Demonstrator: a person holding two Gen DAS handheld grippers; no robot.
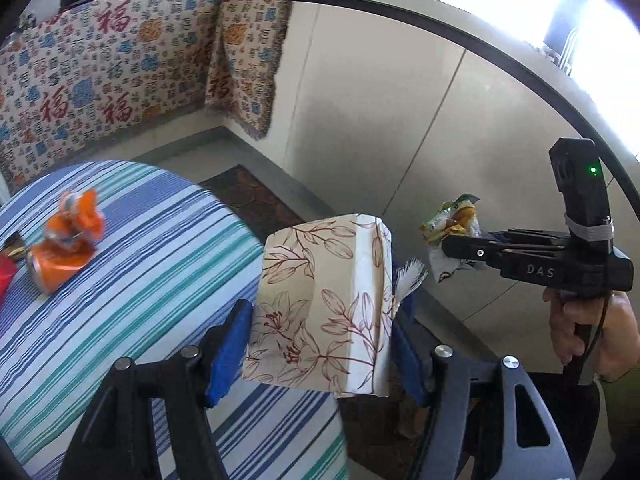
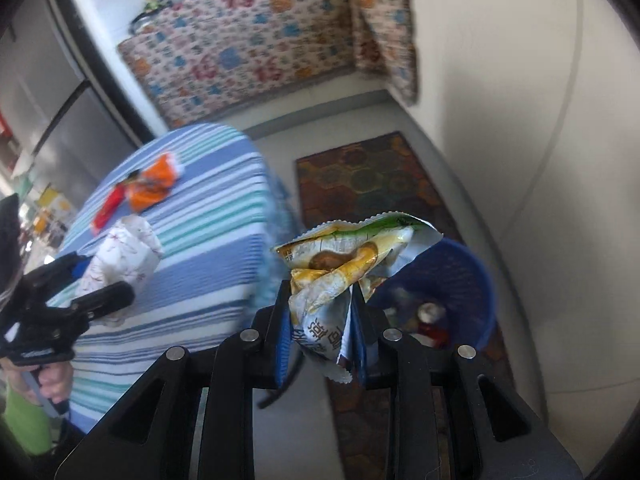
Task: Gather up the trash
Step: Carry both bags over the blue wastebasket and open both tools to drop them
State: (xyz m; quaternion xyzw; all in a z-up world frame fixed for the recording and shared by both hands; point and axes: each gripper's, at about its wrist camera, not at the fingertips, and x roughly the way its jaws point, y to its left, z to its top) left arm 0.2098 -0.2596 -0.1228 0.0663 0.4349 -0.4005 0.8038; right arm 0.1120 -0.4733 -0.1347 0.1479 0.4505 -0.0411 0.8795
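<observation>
From my right wrist camera I get the blue bin (image 2: 476, 280) on the floor by the patterned rug (image 2: 372, 176), just past the right gripper (image 2: 322, 320), with bits of rubbish already inside; the left wrist view does not show that bin at all. What the left view gives me instead is a sharp look at the striped tablecloth (image 1: 160, 264), where a crushed orange can (image 1: 64, 248) lies with an orange wrapper bunched against it.

My left gripper (image 1: 320, 320) stands fairly wide, its blue pads pressed on a flower-printed tissue pack (image 1: 320, 300), cream with reddish leaf outlines, creased, held over the table's edge. My right gripper is drawn close, pinching a crumpled snack wrapper (image 2: 340, 272), white, yellow and green with printed characters, held in the air just short of the bin.
</observation>
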